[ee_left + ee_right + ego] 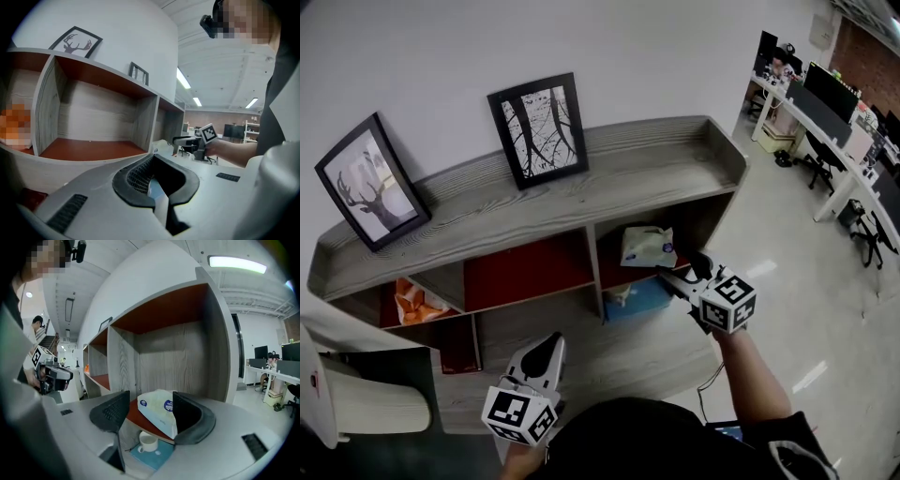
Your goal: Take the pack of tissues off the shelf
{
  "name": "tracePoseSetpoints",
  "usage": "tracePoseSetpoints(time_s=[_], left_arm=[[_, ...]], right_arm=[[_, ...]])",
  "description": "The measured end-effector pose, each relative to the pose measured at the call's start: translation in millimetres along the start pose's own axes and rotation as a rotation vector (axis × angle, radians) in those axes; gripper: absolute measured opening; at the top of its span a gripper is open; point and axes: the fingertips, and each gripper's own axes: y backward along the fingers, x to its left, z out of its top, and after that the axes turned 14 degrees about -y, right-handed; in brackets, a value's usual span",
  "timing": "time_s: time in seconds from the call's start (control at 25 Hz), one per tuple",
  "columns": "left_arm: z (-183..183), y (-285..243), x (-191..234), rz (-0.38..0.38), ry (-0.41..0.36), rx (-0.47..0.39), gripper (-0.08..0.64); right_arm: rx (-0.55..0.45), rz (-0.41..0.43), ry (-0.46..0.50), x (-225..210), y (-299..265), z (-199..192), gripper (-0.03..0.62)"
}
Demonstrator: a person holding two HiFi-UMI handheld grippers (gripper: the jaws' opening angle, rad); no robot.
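The pack of tissues (645, 247), white with blue round marks, lies at the front edge of the shelf's (609, 178) right upper compartment on a red-brown floor. My right gripper (677, 273) is held just in front of it, open. In the right gripper view the pack (157, 414) sits between the spread jaws; the right jaw overlaps its side and the left jaw stands apart from it. My left gripper (549, 348) hangs low in front of the shelf, shut and empty (154, 187).
Two framed pictures (539, 128) (368, 181) lean on the wall atop the shelf. Below the pack a white cup (149, 442) stands on a blue box (151, 456). An orange item (417, 302) fills the far left compartment. Office desks (825, 112) stand to the right.
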Motion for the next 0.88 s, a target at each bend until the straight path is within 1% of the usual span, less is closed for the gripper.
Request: tracePoseSetpoints(time_s=[0.2,0.36,0.52,0.6,0.64,0.72,0.76,0.88], left_arm=[[-7.9,2.3,1.8,0.012,0.019,0.017,0.014],[-13.1,5.5,5.4,0.026,0.035,0.026,0.014],[-14.9,9.6,7.8,0.038,0.042,0.028,0.014],[-15.4,11.8,8.6,0.045,0.045,0.026,0.014],[-15.6,12.8,9.0,0.049,0.047,0.024,0.014],[-16.0,15.4,9.7,0.056,0.05,0.022,0.014],[-16.5,16.9,9.8,0.058,0.052,0.022,0.014],[-19.0,20.8,9.9,0.066,0.059,0.024,0.014]], right_arm=[[0.07,-0.031,-0.056,-21.3,-14.9,-24.1,0.239],[0.084,-0.085,-0.07,-35.3,-18.4,-32.0,0.238],[0.118,-0.099,-0.078,-40.6,-25.5,-37.9,0.235],[0.129,-0.106,-0.068,-40.6,-28.3,-39.5,0.205],[0.13,-0.109,-0.063,-40.4,-28.9,-39.5,0.178],[0.13,-0.117,-0.054,-39.8,-28.8,-38.7,0.098],[0.13,-0.121,-0.049,-39.6,-28.1,-38.6,0.079],[0.134,-0.128,-0.039,-38.8,-24.0,-39.1,0.055]])
